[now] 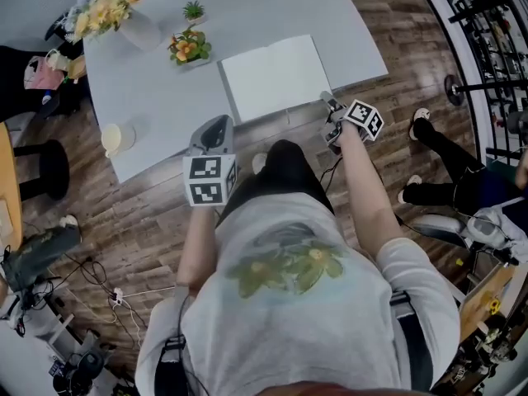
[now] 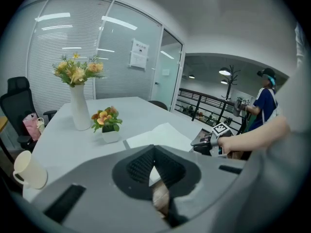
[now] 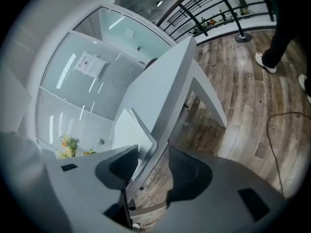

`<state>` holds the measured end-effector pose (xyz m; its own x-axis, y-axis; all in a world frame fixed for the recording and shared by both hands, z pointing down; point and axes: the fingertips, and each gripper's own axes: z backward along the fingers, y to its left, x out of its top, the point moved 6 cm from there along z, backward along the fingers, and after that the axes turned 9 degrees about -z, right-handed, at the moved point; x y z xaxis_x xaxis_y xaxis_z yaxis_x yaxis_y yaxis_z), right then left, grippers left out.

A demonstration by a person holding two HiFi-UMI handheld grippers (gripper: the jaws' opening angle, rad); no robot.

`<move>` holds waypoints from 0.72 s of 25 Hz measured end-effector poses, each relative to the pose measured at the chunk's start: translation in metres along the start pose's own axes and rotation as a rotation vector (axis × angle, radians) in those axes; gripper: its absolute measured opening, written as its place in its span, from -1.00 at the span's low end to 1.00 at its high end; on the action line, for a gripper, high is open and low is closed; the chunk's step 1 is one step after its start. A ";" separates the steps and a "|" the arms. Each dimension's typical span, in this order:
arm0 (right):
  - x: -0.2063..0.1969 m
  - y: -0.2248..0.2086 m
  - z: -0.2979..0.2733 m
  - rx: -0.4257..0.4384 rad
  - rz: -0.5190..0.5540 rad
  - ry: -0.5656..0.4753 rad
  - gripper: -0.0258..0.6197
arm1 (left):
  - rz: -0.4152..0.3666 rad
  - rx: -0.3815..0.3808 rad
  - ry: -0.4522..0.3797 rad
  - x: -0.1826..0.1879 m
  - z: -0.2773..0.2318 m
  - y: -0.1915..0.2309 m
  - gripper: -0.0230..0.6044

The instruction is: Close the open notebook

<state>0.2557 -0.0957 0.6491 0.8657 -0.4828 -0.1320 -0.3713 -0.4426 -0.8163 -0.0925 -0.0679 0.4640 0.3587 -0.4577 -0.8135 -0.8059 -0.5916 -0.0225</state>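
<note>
The open notebook (image 1: 276, 77) lies flat with white pages on the white table (image 1: 157, 97), close to the near edge. It also shows in the left gripper view as the notebook (image 2: 158, 136) and in the right gripper view as the notebook (image 3: 127, 130). My left gripper (image 1: 217, 126) hovers over the table's near edge, left of the notebook, jaws shut on nothing (image 2: 154, 149). My right gripper (image 1: 327, 99) is at the notebook's near right corner, turned on its side. Its jaws stand open (image 3: 153, 164) with the table edge running between them. Whether they touch the cover I cannot tell.
A white vase of yellow flowers (image 1: 136, 27) and a small potted flower (image 1: 188, 49) stand left of the notebook. A white mug (image 1: 117, 139) sits at the near left corner. A black chair (image 1: 49, 167) is at the left, and another person (image 1: 450, 172) at the right.
</note>
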 end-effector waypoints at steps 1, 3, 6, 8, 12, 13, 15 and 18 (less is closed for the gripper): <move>0.000 0.000 0.000 0.008 -0.003 -0.001 -0.31 | 0.001 0.000 0.002 -0.001 0.000 0.001 -0.91; 0.000 0.002 0.000 0.026 0.007 0.000 -0.40 | 0.002 0.000 0.005 -0.001 -0.001 0.002 -0.91; 0.000 0.006 0.001 0.039 0.020 -0.008 -0.56 | 0.001 -0.001 0.008 -0.001 -0.004 0.003 -0.91; -0.001 0.008 0.003 0.041 0.021 -0.020 -0.61 | 0.001 -0.003 0.007 0.000 -0.005 0.003 -0.91; -0.002 0.012 0.008 0.044 0.027 -0.051 -0.72 | -0.001 -0.007 0.009 0.000 -0.007 0.003 -0.92; -0.003 0.013 0.008 0.044 0.032 -0.055 -0.74 | 0.000 -0.007 0.010 0.000 -0.008 0.004 -0.92; -0.003 0.015 0.008 0.043 0.038 -0.061 -0.77 | 0.002 -0.006 0.010 -0.001 -0.010 0.005 -0.91; -0.003 0.019 0.009 0.044 0.051 -0.059 -0.79 | 0.004 -0.005 0.005 0.001 -0.011 0.006 -0.92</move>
<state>0.2496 -0.0956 0.6292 0.8650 -0.4575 -0.2060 -0.4012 -0.3841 -0.8316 -0.0922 -0.0791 0.4697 0.3582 -0.4631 -0.8107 -0.8050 -0.5931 -0.0169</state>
